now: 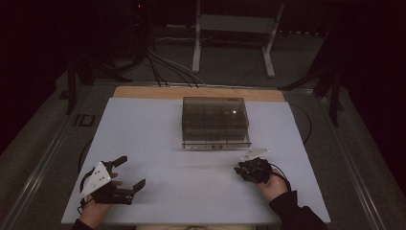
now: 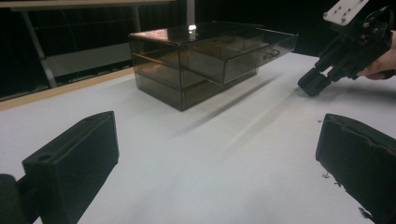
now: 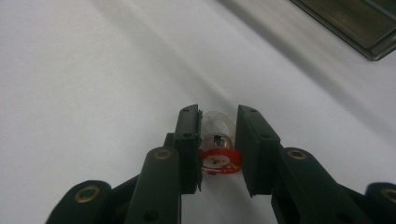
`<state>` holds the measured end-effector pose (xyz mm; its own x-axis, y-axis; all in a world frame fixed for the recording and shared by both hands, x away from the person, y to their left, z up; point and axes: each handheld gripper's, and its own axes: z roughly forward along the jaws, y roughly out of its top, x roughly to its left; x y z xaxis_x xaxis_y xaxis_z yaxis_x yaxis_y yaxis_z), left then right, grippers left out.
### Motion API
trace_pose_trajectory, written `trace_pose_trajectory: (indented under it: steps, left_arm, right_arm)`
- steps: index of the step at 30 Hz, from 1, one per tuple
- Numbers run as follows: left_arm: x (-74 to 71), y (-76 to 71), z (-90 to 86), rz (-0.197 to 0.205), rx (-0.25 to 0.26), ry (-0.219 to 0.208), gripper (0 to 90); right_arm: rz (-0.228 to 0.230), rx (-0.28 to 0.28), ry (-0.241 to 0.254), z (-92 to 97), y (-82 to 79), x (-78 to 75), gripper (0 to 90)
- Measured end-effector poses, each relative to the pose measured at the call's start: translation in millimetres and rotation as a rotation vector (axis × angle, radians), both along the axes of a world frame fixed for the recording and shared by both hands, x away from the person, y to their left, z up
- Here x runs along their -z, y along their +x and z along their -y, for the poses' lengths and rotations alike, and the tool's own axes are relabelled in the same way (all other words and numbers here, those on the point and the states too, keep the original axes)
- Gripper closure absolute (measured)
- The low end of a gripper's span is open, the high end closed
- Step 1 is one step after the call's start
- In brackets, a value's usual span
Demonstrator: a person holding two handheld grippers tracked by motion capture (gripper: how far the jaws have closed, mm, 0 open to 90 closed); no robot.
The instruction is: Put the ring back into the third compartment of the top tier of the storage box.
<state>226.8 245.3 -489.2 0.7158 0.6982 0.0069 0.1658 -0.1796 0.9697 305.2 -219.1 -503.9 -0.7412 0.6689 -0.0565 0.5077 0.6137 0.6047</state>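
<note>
The right gripper (image 3: pixel 218 140) has its jaws closed on a small clear bulb-shaped object with a red snowman tag (image 3: pixel 218 150), low over the white table (image 1: pixel 158 129). The left gripper (image 1: pixel 128 173) rests wide apart, holding nothing, near the smoky transparent drawer box (image 1: pixel 214 121).

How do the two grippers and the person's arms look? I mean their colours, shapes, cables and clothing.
Both tools are black. The left gripper has two thick, blocky jaws and a grey three-cornered plate with small holes on top. The right gripper has flat rectangular pads on hinged links with brass-coloured rivets, a light three-cornered plate, and a black cable looping beside the hand. The right arm wears a dark sleeve.
</note>
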Motion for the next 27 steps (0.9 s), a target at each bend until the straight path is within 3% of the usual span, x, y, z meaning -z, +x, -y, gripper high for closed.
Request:
trace_pose_trajectory:
  steps: [3,27]
  left_arm:
    - [0.0,0.0,0.2,0.0,0.0,-0.001,0.2]
    - [0.1,0.7,0.4,-0.002,0.0,-0.004,0.2]
  right_arm:
    - [0.003,-0.009,0.017,1.5,-1.1,-3.7,72.4]
    - [0.002,-0.021,0.002,2.2,-7.2,-17.0,73.3]
